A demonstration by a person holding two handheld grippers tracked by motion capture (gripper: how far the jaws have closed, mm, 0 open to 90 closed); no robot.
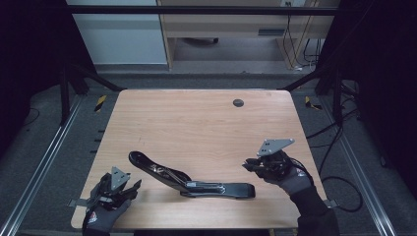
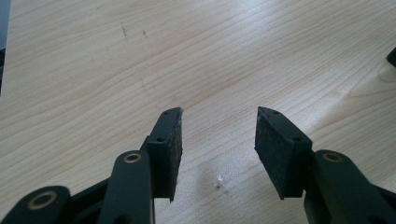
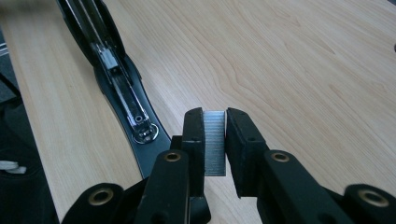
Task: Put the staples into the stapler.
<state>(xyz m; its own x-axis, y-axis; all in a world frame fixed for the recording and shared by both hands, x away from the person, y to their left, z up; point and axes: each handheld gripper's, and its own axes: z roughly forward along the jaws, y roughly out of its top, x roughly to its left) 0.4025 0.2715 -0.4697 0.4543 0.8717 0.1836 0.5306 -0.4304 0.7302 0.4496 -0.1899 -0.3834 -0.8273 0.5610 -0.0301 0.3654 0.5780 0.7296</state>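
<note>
A black stapler lies swung open on the wooden table near its front edge, with the metal staple channel facing up. My right gripper hovers just right of the stapler's base end, shut on a silver strip of staples that stands between its pads. In the right gripper view, the stapler runs away from the jaws toward the upper left. At the front left corner, my left gripper is open over bare wood, with nothing between its fingers.
A small dark round grommet sits in the tabletop at the back right. Metal rails and cables run along the floor on both sides of the table. Gloved hands hold both grippers.
</note>
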